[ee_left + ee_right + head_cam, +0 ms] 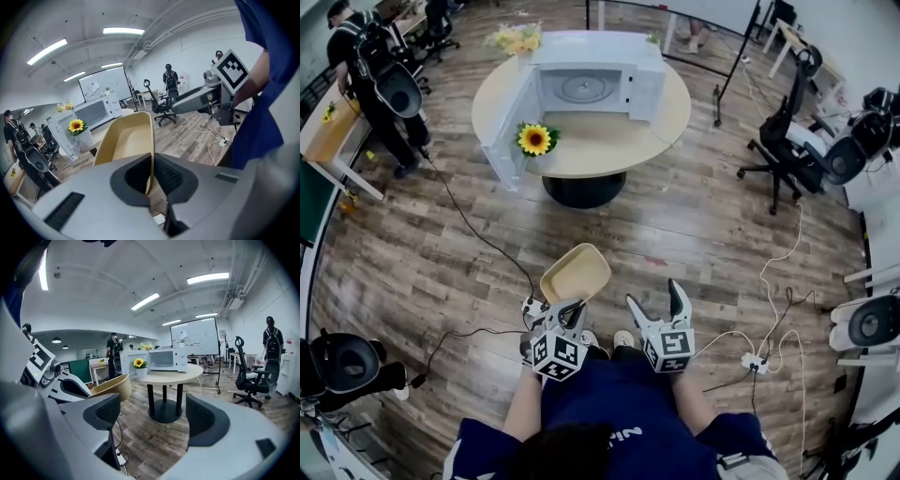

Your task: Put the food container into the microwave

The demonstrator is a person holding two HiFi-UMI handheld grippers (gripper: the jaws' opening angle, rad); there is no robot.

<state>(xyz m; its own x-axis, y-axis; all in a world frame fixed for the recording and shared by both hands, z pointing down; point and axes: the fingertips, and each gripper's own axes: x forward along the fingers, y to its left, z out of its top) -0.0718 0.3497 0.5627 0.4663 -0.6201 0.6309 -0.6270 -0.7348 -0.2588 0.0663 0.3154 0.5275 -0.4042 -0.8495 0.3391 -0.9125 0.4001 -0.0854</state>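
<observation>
A tan, empty food container [576, 273] hangs over the wooden floor, held by its near rim in my left gripper [569, 314], which is shut on it. In the left gripper view the container [125, 143] rises from between the pads. My right gripper [656, 302] is open and empty just to the right; in its own view the right gripper [151, 417] frames bare floor, with the container [110, 387] at the left. The white microwave [592, 77] stands with its door [504, 133] swung open on the round table [600, 141] ahead.
A potted sunflower [534, 140] sits by the open door, and yellow flowers [516, 38] at the table's far left. Cables and a power strip [755, 362] lie on the floor. Office chairs [792, 141] stand at right. A person [366, 66] stands at far left.
</observation>
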